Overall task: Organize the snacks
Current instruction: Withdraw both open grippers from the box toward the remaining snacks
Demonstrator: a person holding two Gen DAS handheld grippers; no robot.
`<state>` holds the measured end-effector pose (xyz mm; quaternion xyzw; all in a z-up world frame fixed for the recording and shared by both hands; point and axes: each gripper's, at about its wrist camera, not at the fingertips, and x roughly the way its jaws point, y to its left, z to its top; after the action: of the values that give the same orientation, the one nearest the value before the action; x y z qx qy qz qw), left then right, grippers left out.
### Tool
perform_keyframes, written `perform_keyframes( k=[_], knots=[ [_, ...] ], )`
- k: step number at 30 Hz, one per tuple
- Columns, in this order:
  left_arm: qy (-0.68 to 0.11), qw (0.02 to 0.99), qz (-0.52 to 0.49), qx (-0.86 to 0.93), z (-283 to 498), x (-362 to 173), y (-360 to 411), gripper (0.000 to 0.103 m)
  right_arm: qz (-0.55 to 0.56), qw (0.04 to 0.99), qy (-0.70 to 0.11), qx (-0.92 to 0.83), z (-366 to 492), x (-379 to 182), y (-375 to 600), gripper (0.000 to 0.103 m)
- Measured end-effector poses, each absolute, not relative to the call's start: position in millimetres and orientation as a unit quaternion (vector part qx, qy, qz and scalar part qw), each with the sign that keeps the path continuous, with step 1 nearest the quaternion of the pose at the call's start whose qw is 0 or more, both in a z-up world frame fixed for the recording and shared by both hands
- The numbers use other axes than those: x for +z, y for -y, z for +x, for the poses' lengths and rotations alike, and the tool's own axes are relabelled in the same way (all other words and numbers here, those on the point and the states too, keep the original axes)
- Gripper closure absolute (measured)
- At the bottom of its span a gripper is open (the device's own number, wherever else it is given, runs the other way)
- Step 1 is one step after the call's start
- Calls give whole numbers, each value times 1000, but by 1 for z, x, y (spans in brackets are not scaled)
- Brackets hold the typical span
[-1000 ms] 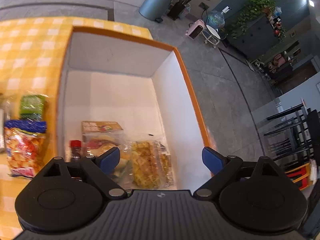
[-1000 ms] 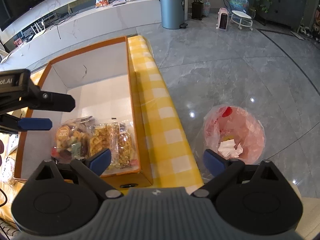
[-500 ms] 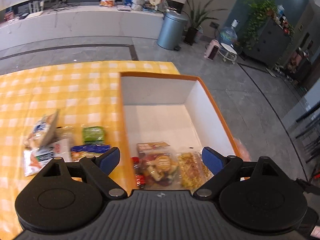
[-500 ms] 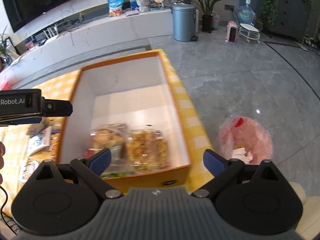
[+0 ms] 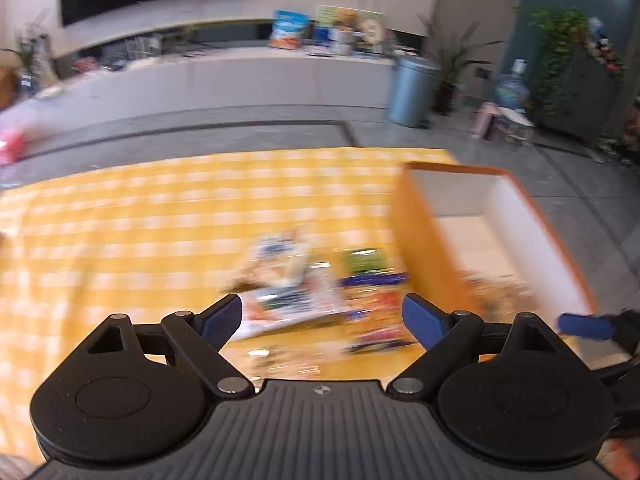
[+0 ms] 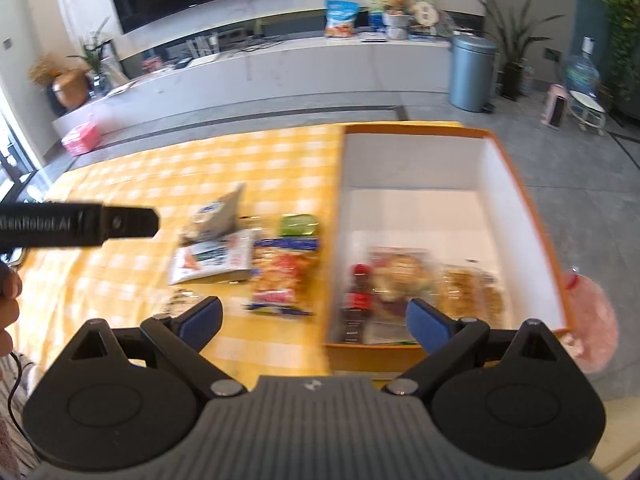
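Both my grippers are spread wide with nothing between the fingers. My left gripper (image 5: 322,318) hangs over the yellow checked tablecloth (image 5: 140,216), its view smeared by blur. Ahead of it, at about twelve o'clock, lies a loose cluster of snack packets (image 5: 316,280); I cannot make out their labels there. The orange box (image 5: 424,240) with white inside walls stands at two o'clock.

My right gripper (image 6: 314,322) gives the sharper picture. The box (image 6: 516,184) sits at one o'clock on the cloth. Along its near end lie a small dark bottle with a red cap (image 6: 356,300), a clear tub of mixed snacks (image 6: 400,272) and a pack of golden biscuits (image 6: 466,290), side by side. Just left of the box, outside it, lie a red and blue bag (image 6: 284,276), a small green packet (image 6: 298,226) and a white pouch (image 6: 212,258).
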<state>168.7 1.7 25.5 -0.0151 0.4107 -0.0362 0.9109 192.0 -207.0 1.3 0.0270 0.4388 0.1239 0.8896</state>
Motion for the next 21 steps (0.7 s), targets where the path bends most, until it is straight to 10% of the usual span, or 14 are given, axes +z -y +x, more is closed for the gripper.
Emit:
perform_keyframes(
  k=[21],
  knots=[
    [-476, 872, -110, 20, 148, -77, -153, 0, 134, 818, -553, 91, 231, -96, 66, 8]
  ],
)
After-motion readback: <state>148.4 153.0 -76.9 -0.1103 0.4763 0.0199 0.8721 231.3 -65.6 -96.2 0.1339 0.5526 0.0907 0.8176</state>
